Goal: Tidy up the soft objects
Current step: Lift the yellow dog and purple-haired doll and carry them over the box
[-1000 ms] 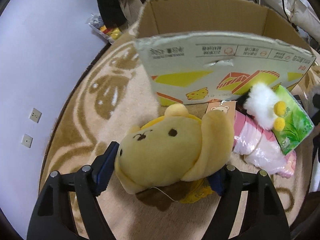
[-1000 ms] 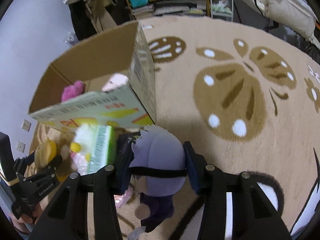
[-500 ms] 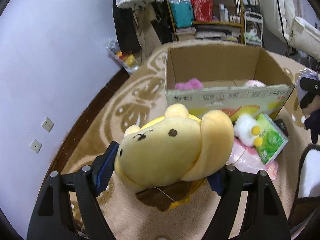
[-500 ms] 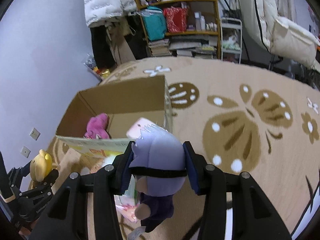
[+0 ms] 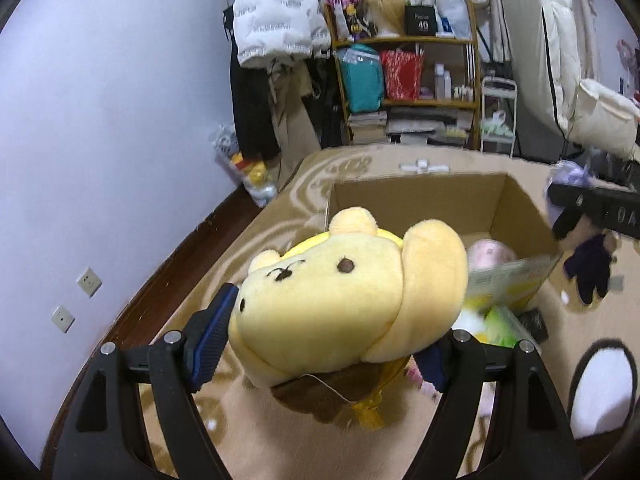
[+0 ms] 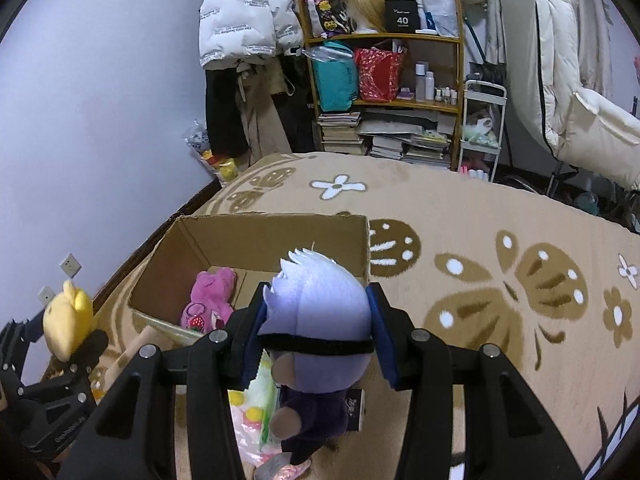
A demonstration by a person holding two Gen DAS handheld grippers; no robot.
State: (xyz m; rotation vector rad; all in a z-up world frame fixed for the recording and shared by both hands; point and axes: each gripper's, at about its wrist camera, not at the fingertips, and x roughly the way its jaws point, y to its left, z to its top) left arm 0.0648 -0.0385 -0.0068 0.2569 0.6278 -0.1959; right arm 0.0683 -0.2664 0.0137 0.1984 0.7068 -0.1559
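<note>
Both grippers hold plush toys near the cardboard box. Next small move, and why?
Probably carry the left gripper forward until its yellow bear plush hangs over the open cardboard box. The bear is clamped and lifted, the box lies just ahead, and a pink plush already lies inside.

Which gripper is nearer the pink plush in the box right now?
Right. The right gripper, shut on the purple-haired doll, hangs just beside the pink plush. The left gripper, holding the yellow bear, sits outside the cardboard box.

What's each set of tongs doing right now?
Left tongs: closed on the yellow bear.
Right tongs: closed on the purple-haired doll.
</note>
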